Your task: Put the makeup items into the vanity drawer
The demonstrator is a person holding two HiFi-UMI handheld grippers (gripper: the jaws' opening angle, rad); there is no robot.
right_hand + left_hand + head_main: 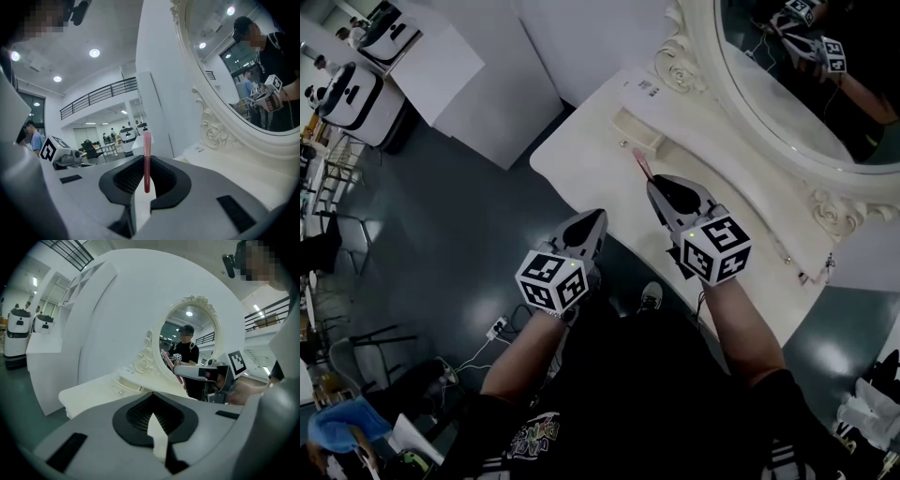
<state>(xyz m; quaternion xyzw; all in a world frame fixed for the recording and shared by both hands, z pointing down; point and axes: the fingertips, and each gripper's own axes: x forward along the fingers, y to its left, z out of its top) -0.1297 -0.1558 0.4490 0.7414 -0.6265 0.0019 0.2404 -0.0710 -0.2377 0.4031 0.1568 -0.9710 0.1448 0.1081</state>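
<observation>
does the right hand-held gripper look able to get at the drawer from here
Probably yes: the right hand-held gripper, shut on the pink stick, points at the drawer just ahead, with nothing on the vanity top between them.

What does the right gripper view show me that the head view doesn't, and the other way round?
Only the right gripper view: the right gripper seen along its jaws, which are closed on the pink stick, with a railed balcony and ceiling lights behind.

Only the head view: both grippers from above, the left gripper at the front edge of the vanity top, and what looks like a small drawer just beyond the stick's tip.

Both: the stick, the mirror's carved frame and the vanity top.
</observation>
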